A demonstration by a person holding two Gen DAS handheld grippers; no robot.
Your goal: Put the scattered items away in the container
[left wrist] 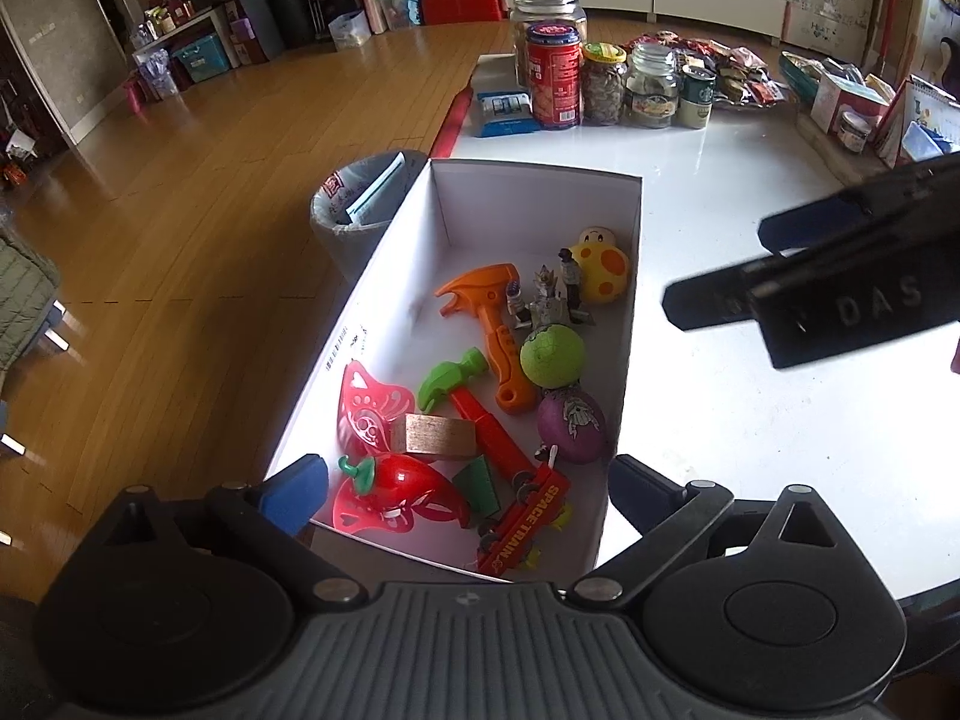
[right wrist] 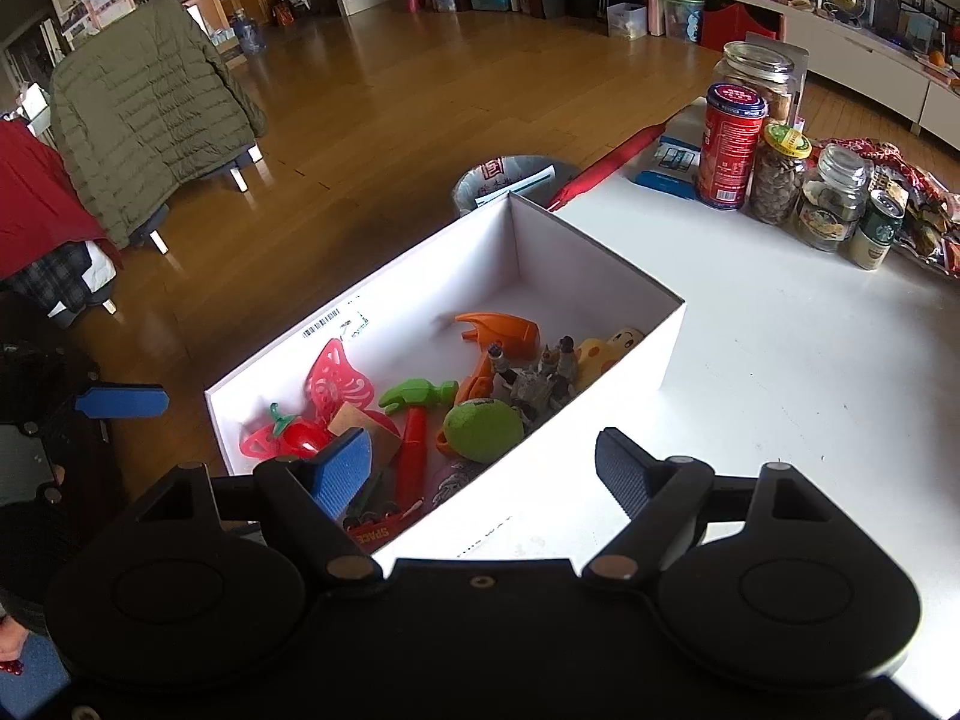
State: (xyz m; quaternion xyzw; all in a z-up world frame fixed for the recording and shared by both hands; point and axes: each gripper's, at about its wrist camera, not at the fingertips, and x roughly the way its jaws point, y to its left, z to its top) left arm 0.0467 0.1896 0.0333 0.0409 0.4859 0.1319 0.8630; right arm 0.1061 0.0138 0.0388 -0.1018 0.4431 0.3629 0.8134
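Left hand-held gripper (left wrist: 465, 495) wide open, empty, over the white box (left wrist: 537, 171) at frame centre; right hand-held gripper (right wrist: 480, 468) open, empty. Toys inside box: orange hammer (left wrist: 489, 312), green ball (left wrist: 552, 356).

Both black claws (left wrist: 462, 492) (right wrist: 486, 468) carry blue finger pads (right wrist: 345, 471) and silver pivot screws (left wrist: 333, 589).

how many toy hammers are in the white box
2. The orange hammer lies mid-box, its head toward the far end. The green-headed, red-handled hammer lies beside it, nearer the camera. The toys are piled, so another could be hidden underneath.
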